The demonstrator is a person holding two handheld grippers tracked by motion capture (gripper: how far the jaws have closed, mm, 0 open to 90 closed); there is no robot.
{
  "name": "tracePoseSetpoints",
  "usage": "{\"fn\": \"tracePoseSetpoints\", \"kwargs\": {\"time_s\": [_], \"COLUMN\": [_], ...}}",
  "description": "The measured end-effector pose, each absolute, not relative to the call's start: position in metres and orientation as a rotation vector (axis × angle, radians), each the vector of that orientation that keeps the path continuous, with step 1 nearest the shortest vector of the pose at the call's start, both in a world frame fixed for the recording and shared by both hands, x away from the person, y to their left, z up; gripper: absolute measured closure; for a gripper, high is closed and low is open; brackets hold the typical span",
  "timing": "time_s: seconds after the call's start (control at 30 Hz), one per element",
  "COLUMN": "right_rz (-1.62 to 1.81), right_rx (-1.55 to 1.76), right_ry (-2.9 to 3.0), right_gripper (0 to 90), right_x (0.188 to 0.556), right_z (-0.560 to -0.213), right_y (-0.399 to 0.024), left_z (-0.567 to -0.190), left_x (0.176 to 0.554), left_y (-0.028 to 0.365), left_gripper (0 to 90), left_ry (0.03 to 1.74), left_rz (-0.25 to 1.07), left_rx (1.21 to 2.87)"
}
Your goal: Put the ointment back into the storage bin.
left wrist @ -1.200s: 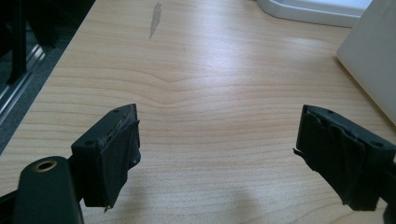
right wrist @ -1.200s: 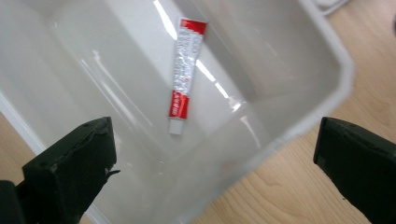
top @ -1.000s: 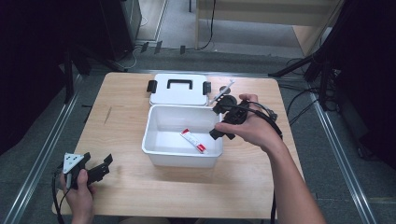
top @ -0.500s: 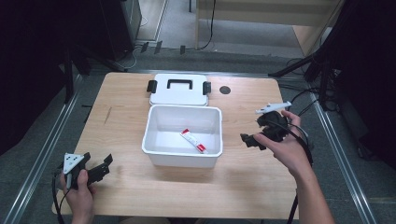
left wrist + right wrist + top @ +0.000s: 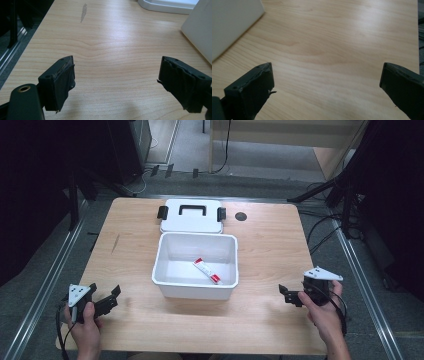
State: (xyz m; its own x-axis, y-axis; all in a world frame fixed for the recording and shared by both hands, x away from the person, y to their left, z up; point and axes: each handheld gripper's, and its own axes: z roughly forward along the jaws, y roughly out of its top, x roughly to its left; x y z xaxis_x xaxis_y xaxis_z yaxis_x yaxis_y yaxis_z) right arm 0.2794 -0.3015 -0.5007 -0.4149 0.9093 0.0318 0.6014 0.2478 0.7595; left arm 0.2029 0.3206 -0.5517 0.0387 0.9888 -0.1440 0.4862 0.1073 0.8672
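A white open box [image 5: 195, 291] stands mid-table with a red-and-white tube [image 5: 207, 271] lying on its floor. Its white lid [image 5: 191, 216], with a black handle and clips, lies flat just behind it. My left gripper [image 5: 104, 290] is held low at the table's front left, open, jaws wide apart over bare wood [image 5: 117, 62]. Held at the front right, my right gripper [image 5: 286, 295] is open with nothing between its jaws [image 5: 326, 67]. The box's wall shows at the right edge [image 5: 200, 27] of the left gripper view and the upper left [image 5: 232, 22] of the right gripper view.
A small black round spot [image 5: 241, 216] sits in the wooden table [image 5: 270, 250] right of the lid. Metal rails run along both table sides, and cables lie on the floor at the right. A dark scuff [image 5: 84, 11] marks the wood at the left.
My right gripper has drawn back from the box's right rim to the table's front right corner. The left gripper and the tube have stayed put.
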Motion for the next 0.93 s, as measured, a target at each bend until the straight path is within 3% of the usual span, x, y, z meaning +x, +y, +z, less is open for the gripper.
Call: {"fn": "tracePoseSetpoints", "kwargs": {"time_s": [0.27, 0.57, 0.93], "right_rz": [1.093, 1.214, 1.224], "right_rx": [1.445, 1.496, 1.537], "right_ry": [1.959, 1.832, 1.794], "right_gripper": [0.5, 0.5, 0.6], "right_x": [0.244, 0.224, 0.225], "right_z": [-0.541, -0.545, -0.547], "right_y": [-0.338, -0.361, -0.364], "left_z": [-0.552, -0.552, -0.552], "left_x": [0.202, 0.202, 0.202], "left_y": [0.320, 0.320, 0.320], "left_gripper": [14.2, 14.2, 14.2], "left_ry": [1.563, 1.561, 1.564], "left_rz": [0.784, 0.788, 0.784], "left_rx": [1.489, 1.491, 1.489]}}
